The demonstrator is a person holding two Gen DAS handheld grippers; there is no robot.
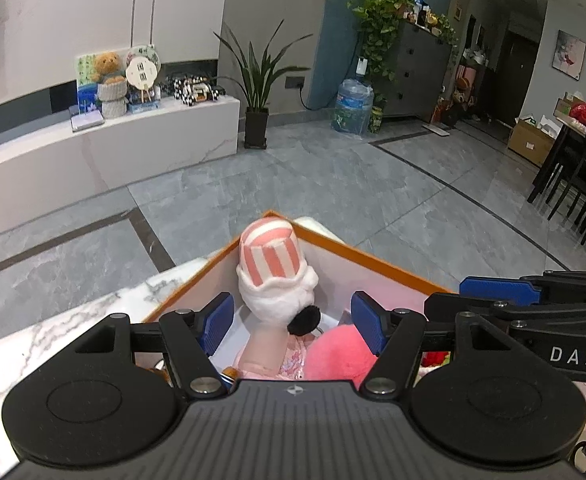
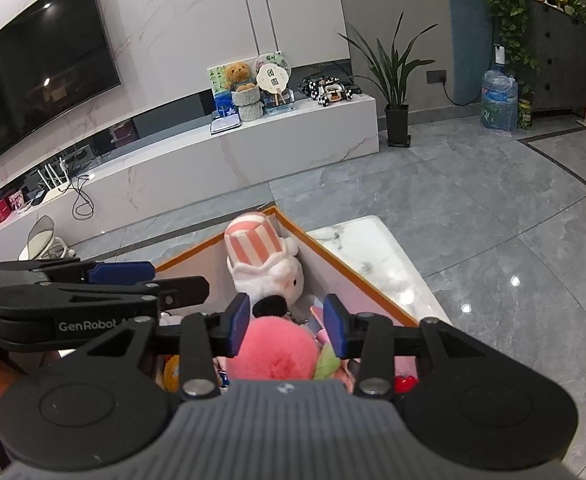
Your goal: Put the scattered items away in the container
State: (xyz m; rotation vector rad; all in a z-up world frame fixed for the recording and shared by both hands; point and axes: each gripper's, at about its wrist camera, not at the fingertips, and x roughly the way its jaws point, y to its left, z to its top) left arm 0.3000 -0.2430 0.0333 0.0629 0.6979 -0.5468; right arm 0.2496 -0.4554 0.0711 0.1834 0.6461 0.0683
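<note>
Both tools hang over the orange-rimmed box (image 1: 373, 258) of plush toys on the counter (image 2: 373, 248): left tool (image 1: 293, 320) and right tool (image 2: 287, 326) gape wide, gripping nothing.

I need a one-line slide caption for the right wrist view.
Open right gripper above the orange-rimmed box holding a striped-hat plush and a pink pompom.

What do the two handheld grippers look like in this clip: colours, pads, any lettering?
Both are alike: the left gripper and right gripper have black linkage arms with silver pivot screws, ribbed blue pads on the fingers, round black discs either side and a ribbed grey body. White lettering on the side reads "DAS" on the right one and "GenRobot" on the left one. No cables show.
</note>
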